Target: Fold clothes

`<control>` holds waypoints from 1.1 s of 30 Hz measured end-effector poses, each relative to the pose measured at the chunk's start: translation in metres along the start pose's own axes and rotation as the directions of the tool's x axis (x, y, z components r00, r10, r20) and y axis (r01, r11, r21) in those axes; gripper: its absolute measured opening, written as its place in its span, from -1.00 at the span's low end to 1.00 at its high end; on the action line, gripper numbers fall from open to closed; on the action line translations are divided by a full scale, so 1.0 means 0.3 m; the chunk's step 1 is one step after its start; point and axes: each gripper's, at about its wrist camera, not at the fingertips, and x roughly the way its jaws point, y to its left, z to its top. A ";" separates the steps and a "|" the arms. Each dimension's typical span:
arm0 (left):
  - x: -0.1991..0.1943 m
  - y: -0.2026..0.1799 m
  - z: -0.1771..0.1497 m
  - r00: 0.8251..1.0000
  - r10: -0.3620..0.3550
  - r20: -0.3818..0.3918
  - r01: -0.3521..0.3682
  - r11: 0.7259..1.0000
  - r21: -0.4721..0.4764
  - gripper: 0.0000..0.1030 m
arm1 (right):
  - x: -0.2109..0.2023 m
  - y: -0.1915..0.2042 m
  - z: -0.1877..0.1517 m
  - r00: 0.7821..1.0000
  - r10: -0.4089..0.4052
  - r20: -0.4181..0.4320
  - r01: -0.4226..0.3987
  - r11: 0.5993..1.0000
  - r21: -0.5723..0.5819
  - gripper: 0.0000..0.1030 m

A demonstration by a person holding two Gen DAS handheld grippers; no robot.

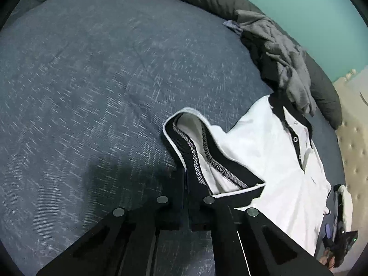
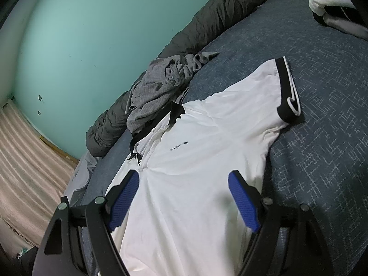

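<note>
A white polo shirt with a black collar and black-trimmed cuffs lies spread on the blue-grey bedspread. In the left wrist view my left gripper is shut on the black cuff of one sleeve, which stands lifted and gaping open. In the right wrist view the shirt lies flat, and my right gripper hangs open just above its chest, blue pads spread wide with nothing between them. Another sleeve rests flat at the upper right.
A crumpled grey garment sits beside the collar, against a dark rolled quilt along the teal wall. A padded beige headboard borders the bed. More folded clothing lies at the far corner.
</note>
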 end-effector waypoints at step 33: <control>-0.053 -0.200 -0.016 0.995 0.102 0.008 -0.101 0.956 0.275 0.00 | 0.001 0.020 -0.004 1.000 0.010 0.006 -0.010 1.000 -0.001 0.57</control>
